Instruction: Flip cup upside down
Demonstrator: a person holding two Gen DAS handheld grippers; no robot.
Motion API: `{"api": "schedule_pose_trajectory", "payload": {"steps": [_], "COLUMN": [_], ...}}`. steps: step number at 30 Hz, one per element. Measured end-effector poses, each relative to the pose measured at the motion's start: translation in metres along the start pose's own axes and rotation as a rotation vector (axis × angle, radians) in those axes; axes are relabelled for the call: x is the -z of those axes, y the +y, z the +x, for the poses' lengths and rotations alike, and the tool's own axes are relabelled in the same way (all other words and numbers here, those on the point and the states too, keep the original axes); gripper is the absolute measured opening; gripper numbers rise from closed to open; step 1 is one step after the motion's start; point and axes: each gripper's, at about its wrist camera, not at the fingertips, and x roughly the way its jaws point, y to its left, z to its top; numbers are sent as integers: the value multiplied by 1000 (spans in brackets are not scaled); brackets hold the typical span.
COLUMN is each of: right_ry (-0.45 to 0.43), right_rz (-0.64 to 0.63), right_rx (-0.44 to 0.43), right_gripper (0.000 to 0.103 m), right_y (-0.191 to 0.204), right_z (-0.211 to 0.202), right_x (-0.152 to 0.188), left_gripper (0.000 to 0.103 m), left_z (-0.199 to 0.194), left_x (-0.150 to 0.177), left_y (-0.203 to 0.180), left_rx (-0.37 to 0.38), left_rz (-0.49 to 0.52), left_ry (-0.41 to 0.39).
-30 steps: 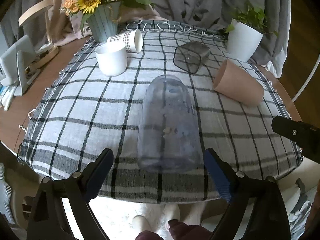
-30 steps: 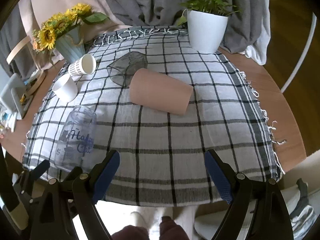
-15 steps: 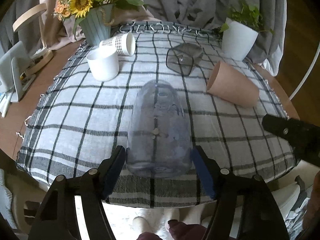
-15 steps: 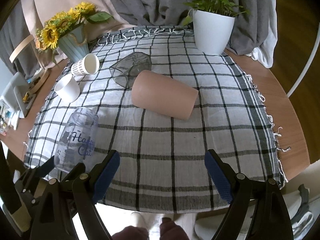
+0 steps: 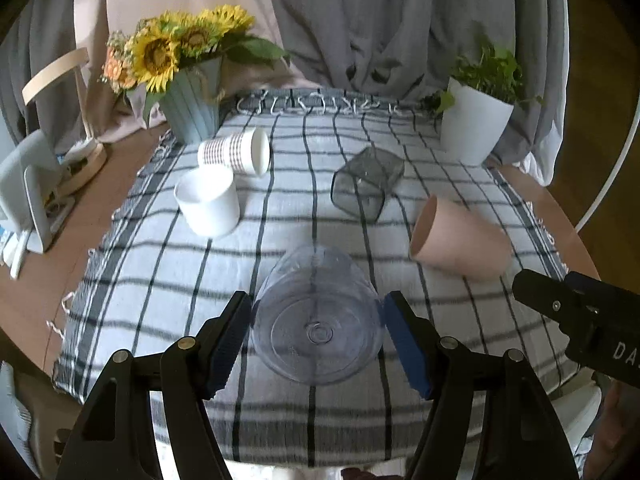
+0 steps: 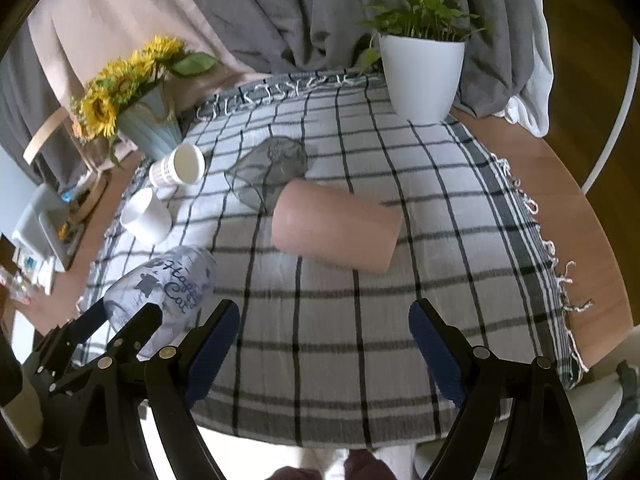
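Observation:
A clear glass cup with blue lettering [image 5: 316,320] lies on its side on the checked tablecloth, its base toward me. My left gripper [image 5: 318,338] is shut on the cup, its blue pads pressing both sides of the base. In the right wrist view the same cup [image 6: 164,292] shows at lower left, tilted up in the left gripper's fingers [image 6: 132,328]. My right gripper [image 6: 324,344] is open and empty above the cloth's near edge. Its black body shows in the left wrist view at the right [image 5: 580,316].
A pink cup [image 6: 336,226] lies on its side mid-table, a smoky glass [image 6: 268,168] behind it. A white cup [image 5: 208,202] stands beside a tipped checked paper cup [image 5: 236,154]. A sunflower vase [image 5: 192,100] and a potted plant [image 6: 424,72] stand at the back.
My left gripper moved in around the clear cup's base and closed on it. The cup's base has lifted and the far end tilts down. The right gripper stayed open.

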Motion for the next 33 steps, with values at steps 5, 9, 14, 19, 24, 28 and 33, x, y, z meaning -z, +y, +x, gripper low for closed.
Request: {"api": "schedule_pose_trajectory", "payload": {"steps": [5,9,14,19,24,28,33], "right_ry": [-20,-27,-37,-53,-61,-58,-56], "right_rz": [8,13,21,30,30,35,38], "right_rx": [-13,-19,-26,-35,-40,-44,-44], "right_gripper": [87,87,87,87,87,87,87], "right_y": [-1,-1,-1,0,4,6,8], "right_z": [-2,-2,-2,-1,2,6,8], "right_x": [-10,-16,-23,-34,-43,-49,-52], "left_gripper": [68,68,68,68,68,68,68], "left_z": [3,7,15,23,29,36,39], "left_x": [-12,-22,-36,-47,-56,-62,-65], "left_y": [0,-3,-2,0,3,3,3], "left_rx": [0,-4,-1,7,17,26,28], "left_rz": [2,15,19,14,10,22,25], "left_ry": [-15,-28,-37,-33,-26,-19,-14]}}
